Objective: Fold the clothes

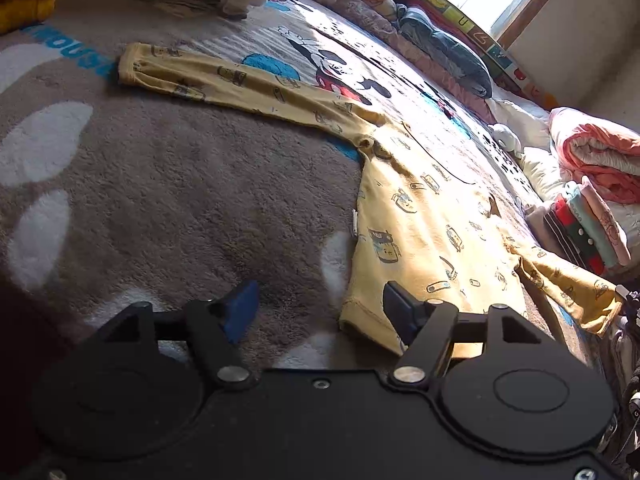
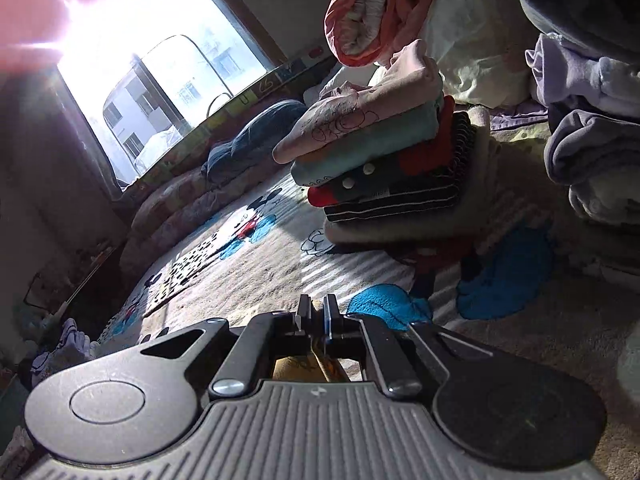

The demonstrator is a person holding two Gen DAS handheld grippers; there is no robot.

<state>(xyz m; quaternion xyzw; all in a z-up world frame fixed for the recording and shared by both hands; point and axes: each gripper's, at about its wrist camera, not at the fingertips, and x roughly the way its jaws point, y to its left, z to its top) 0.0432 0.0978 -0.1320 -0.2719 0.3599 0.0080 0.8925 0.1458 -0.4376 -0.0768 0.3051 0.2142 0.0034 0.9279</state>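
Yellow shirt [image 1: 420, 216] spread ahead of left gripper [image 1: 320, 312]
Left jaws held wide, empty; right gripper [image 2: 317, 316] clamped on yellow fabric

Cartoon blanket [image 1: 168, 200], window [image 2: 160, 64], perhaps pillow [image 1: 444, 48]

My left gripper [image 1: 320, 312]: matt black plastic w/ shiny metal pins. Yellow top [image 1: 424, 216] looks soft printed knit cloth, lying on a fuzzy, rough-pile fleece blanket [image 1: 180, 200]. Folded stack [image 2: 384, 168]: ribbed & smooth cloth.

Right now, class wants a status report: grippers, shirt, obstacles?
Left gripper open over hem. Right gripper shut on yellow shirt sleeve. Folded stack close ahead.
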